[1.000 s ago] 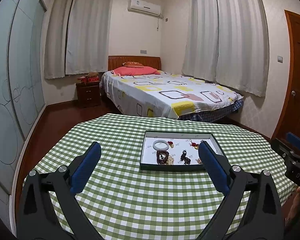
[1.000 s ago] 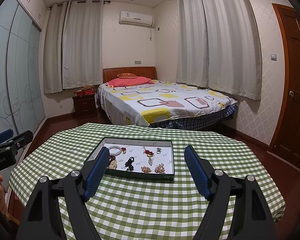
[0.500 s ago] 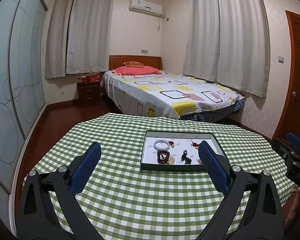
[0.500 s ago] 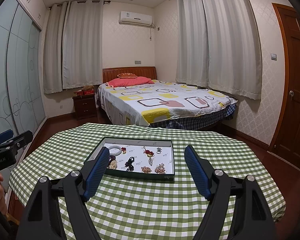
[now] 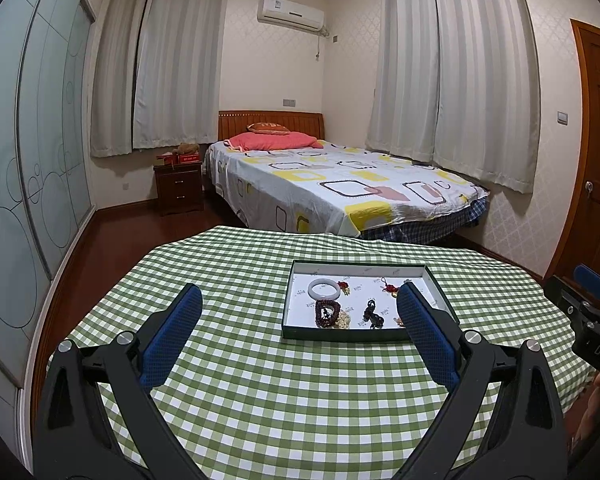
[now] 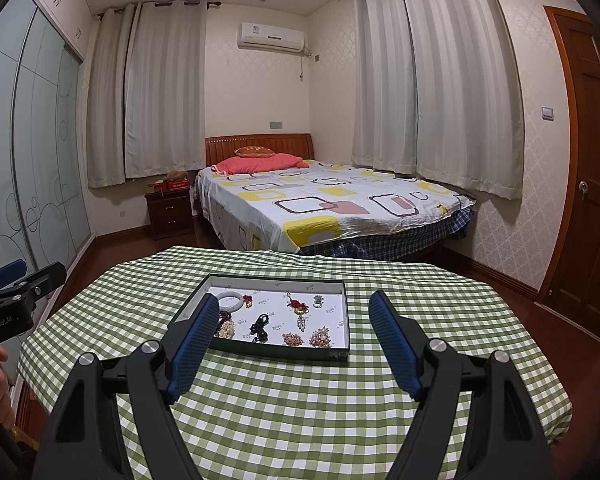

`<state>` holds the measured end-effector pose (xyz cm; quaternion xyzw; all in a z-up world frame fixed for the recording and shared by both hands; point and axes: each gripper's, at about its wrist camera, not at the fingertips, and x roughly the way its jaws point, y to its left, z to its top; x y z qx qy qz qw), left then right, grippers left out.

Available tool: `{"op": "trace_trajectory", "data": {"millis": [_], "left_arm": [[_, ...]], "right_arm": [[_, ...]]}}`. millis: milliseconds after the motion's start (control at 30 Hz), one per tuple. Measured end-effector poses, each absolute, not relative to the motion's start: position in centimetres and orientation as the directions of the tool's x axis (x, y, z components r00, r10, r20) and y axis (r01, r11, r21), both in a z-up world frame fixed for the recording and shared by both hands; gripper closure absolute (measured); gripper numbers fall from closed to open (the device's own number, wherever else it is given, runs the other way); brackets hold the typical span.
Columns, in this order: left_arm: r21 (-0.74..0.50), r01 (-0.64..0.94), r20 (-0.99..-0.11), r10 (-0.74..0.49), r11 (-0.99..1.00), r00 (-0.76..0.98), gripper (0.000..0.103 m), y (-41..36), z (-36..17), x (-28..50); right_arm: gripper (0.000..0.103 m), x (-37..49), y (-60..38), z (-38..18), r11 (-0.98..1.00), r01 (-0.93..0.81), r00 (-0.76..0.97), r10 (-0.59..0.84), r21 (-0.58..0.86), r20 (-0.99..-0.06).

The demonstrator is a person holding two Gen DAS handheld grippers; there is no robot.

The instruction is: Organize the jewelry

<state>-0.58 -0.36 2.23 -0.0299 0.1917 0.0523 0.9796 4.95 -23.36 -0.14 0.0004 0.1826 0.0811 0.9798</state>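
Shallow rectangular tray [image 6: 260, 350] — round pale bangle [image 6: 231, 301]; checked cloth [image 6: 300, 420].

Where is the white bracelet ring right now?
The white bangle lies in the far left corner of the open tray on the checked table, just behind the dark bead bracelet, in both wrist views.

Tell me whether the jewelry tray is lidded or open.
Open. The tray has no lid on it; the bangle and other pieces lie exposed on its white liner.

Black tool [image 5: 300, 308], blue ribbed pads [image 5: 171, 340]
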Motion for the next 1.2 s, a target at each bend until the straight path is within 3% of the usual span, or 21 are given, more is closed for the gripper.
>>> {"op": "trace_trajectory", "data": {"millis": [1200], "left_arm": [[-0.032,-0.114,-0.367,0.094,0.993,0.926,0.004,-0.38,2.19,-0.34]], "right_arm": [[0.028,4.95,-23.02,-0.49,0.987,-0.159,0.915,0.162,0.037,-0.371]]}}
